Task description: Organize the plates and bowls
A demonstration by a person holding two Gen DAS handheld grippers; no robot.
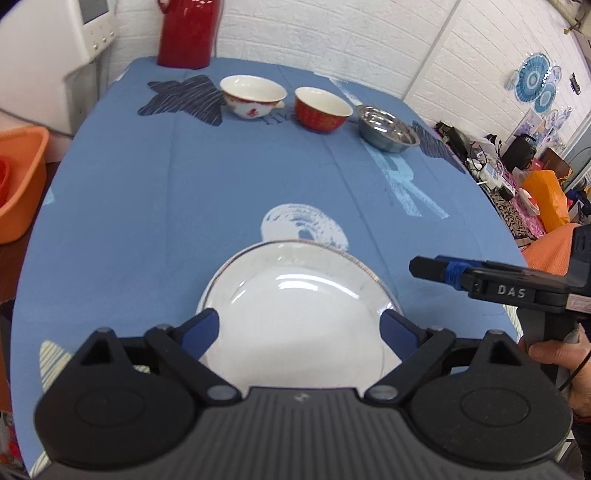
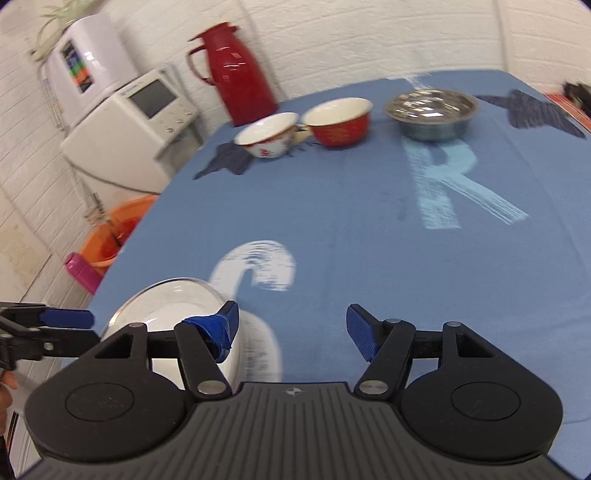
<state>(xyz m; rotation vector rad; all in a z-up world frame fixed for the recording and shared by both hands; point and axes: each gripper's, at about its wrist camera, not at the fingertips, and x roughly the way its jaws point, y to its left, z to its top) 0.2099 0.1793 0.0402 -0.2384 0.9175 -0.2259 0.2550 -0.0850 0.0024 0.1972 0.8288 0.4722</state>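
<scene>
A white plate point(image 1: 295, 314) with a thin gold rim lies near the front edge of the blue tablecloth point(image 1: 177, 184). My left gripper point(image 1: 301, 328) is open just above it, its blue pads standing over the plate's two sides. My right gripper point(image 2: 293, 325) is open over bare cloth, just right of the plate point(image 2: 173, 302); in the left wrist view the right gripper point(image 1: 424, 267) comes in from the right. Across the back stand a white bowl with red print point(image 1: 253, 94), a red bowl point(image 1: 321, 110) and a steel bowl point(image 1: 386, 127).
A red thermos jug point(image 1: 184, 33) stands at the back left corner of the table. An orange basin point(image 1: 18, 184) and a white appliance point(image 1: 55, 48) sit off the left edge. A cluttered side table point(image 1: 517, 177) lies to the right. A hand point(image 1: 554, 354) holds the right gripper.
</scene>
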